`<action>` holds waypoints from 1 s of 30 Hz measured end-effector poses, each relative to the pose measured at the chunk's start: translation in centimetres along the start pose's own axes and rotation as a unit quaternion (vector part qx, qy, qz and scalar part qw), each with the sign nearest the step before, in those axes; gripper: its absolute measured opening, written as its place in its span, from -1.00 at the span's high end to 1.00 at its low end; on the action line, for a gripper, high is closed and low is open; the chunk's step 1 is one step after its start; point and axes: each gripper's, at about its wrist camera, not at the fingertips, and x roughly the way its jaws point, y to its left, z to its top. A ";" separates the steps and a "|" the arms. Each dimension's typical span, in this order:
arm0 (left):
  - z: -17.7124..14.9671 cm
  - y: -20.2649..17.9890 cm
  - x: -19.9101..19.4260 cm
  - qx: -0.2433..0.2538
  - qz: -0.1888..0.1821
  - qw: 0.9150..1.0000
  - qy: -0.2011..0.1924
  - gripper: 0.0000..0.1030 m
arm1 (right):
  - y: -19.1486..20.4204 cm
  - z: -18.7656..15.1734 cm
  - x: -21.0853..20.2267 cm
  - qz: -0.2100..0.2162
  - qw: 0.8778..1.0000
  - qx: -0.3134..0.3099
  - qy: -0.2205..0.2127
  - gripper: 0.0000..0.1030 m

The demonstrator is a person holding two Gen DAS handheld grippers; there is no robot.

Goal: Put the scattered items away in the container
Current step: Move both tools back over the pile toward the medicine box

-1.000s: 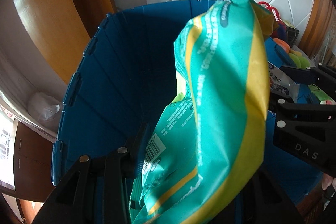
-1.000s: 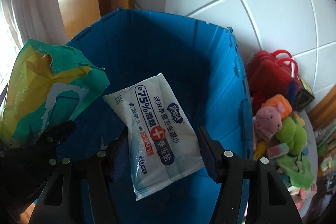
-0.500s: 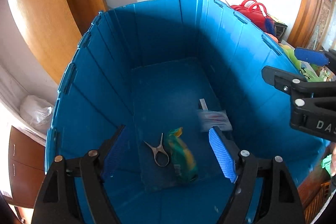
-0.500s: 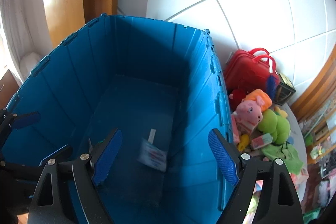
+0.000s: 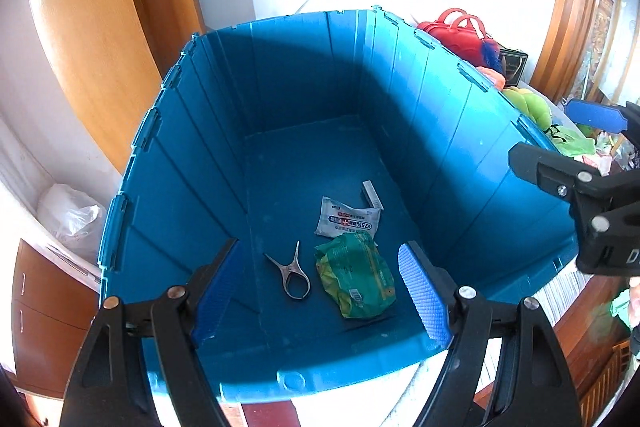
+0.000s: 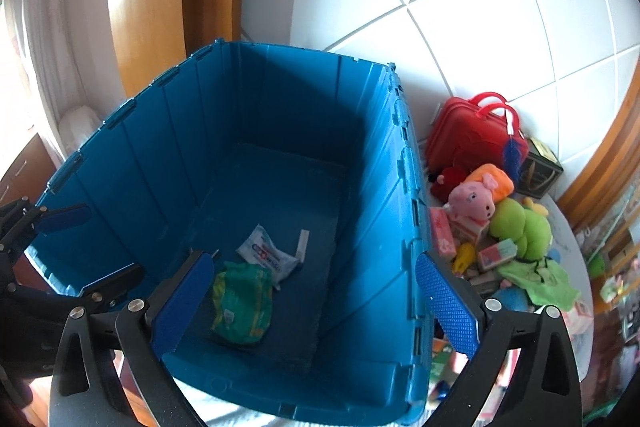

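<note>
The deep blue bin (image 5: 300, 75) (image 6: 280, 95) fills both views. On its floor lie a green and yellow packet (image 5: 356, 279) (image 6: 242, 301), a white wipes pack (image 5: 346, 221) (image 6: 266, 255), a small white strip (image 5: 372, 195) (image 6: 303, 245) and a metal clamp tool (image 5: 290, 273). My left gripper (image 5: 320, 246) hangs open over the bin's near end, with nothing between its blue pads. My right gripper (image 6: 314, 259) is above the near right rim, its jaws opening wide and empty. Each gripper shows at the edge of the other's view (image 5: 560, 139) (image 6: 112, 241).
Right of the bin, a pile on the tiled floor: a red case (image 6: 468, 143) (image 5: 456, 35), a pink plush (image 6: 472, 199), a green plush (image 6: 520, 227), small boxes and cloths. A white plastic bag (image 5: 68, 215) and wooden furniture stand to the left.
The left gripper let go of the green packet and the right let go of the wipes pack. Both now lie on the bin floor. Both grippers opened and drew back and up.
</note>
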 end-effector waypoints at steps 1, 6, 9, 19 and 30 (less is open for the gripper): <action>-0.1 0.0 -0.1 -0.001 -0.001 1.000 0.000 -0.54 | -0.2 -0.2 -0.2 0.000 1.000 0.003 -0.001 -0.99; -0.7 -0.6 -1.1 0.009 0.007 1.000 -0.015 -0.63 | -1.4 -1.5 -1.6 0.001 1.000 0.021 -0.010 -0.99; -1.0 -1.2 -2.1 0.010 0.008 0.999 -0.036 -0.63 | -2.5 -2.4 -2.7 -0.001 0.999 0.031 -0.017 -0.99; -0.3 -7.3 -6.6 0.010 -0.018 0.991 -0.129 -0.71 | -10.8 -7.1 -7.3 -0.039 0.992 0.111 -0.052 -0.99; 0.5 -24.5 -6.5 0.033 -0.073 0.980 -0.180 -0.91 | -25.8 -14.5 -7.4 -0.063 0.984 0.162 -0.029 -0.99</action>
